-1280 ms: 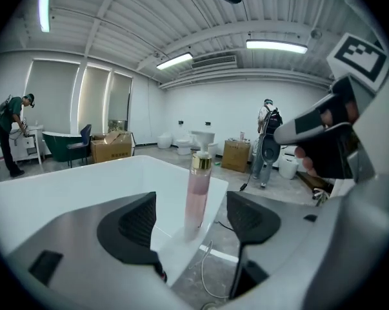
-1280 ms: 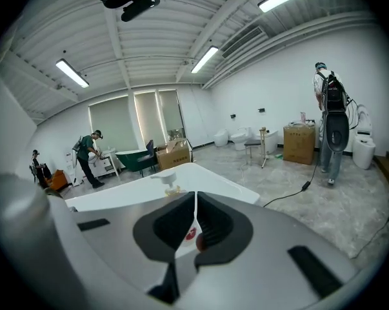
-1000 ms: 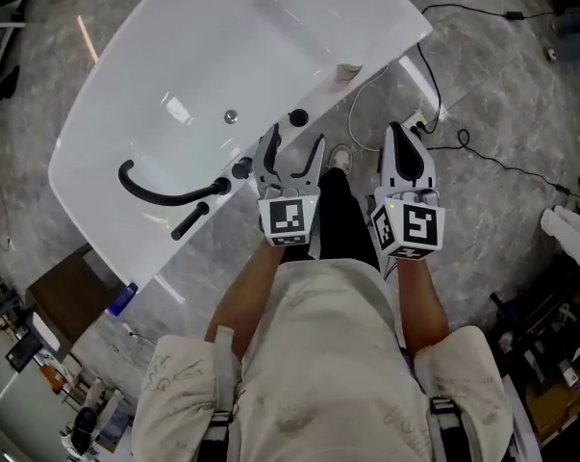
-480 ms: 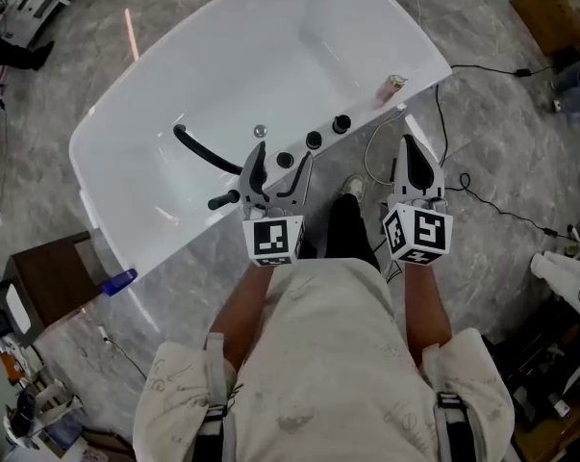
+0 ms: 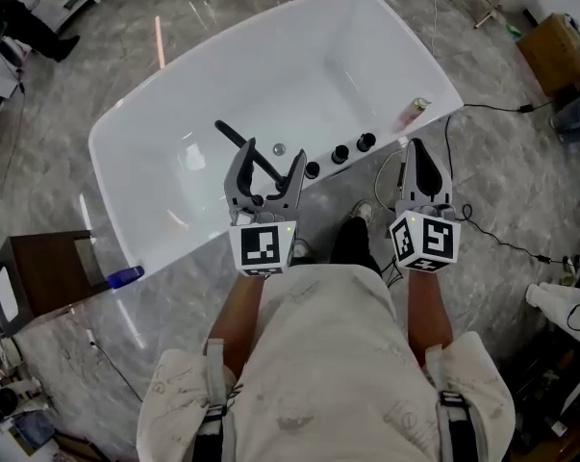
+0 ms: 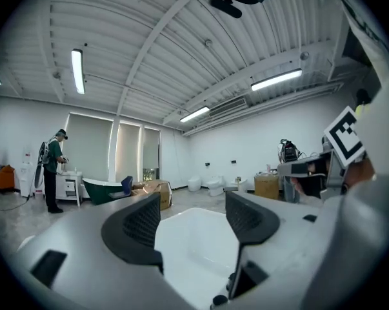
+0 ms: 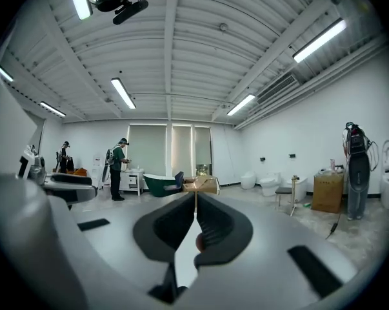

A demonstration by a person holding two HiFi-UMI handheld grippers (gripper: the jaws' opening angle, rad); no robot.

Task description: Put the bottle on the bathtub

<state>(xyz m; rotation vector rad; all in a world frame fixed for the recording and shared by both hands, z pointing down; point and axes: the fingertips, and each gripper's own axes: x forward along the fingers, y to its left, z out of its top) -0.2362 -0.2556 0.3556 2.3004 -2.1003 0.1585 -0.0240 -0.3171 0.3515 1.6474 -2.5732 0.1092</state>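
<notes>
Left claw (image 5: 270, 157) has slid from the rim to over the inside of the white bathtub (image 5: 347, 56).
Two claws show. The left one is wide open with nothing in it. The right claw (image 5: 422, 152) is closed tight, just outside the tub. One small bottle (image 5: 413, 113) lies on the bathtub rim, near the right claw. Three black knobs (image 5: 340, 154) sit in a row beside one black tap (image 5: 234, 135).

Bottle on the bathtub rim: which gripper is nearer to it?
Right. The right gripper points at the bottle from just outside the bathtub. The left gripper is well to the bottle's left, over the faucet.
</notes>
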